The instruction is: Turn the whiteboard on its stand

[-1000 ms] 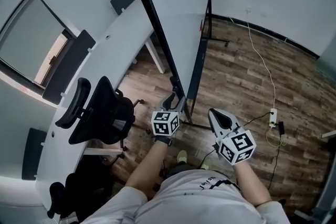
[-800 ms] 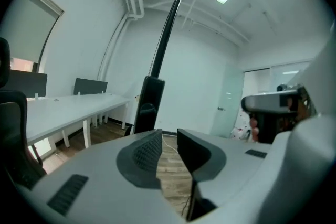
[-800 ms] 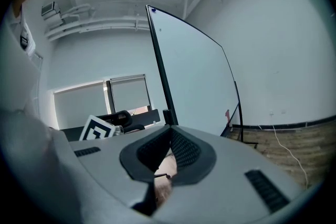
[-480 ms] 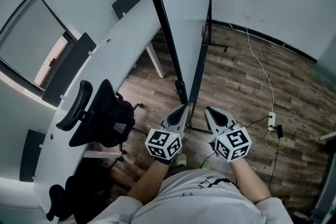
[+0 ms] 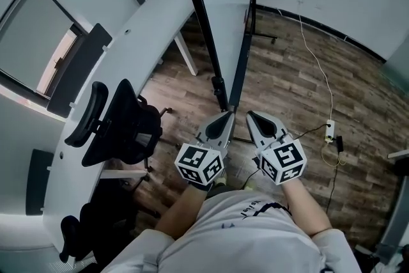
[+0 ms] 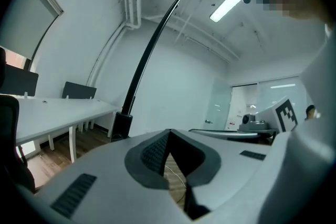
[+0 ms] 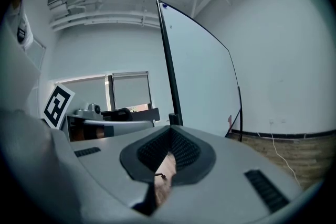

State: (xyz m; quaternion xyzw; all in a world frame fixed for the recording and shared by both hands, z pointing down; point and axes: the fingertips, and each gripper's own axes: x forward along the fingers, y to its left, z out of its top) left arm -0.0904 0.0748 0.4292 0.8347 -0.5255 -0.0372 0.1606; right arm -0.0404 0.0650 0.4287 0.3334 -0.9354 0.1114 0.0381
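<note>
Fingers (image 5: 216, 130) closed, left gripper (image 5: 226, 114) and right gripper (image 5: 250, 115) near whiteboard (image 5: 223, 9) edge

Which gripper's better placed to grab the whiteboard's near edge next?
Probably left: left gripper points at the near edge of the whiteboard; right gripper sits off to its side. Both jaws shut, empty.
</note>
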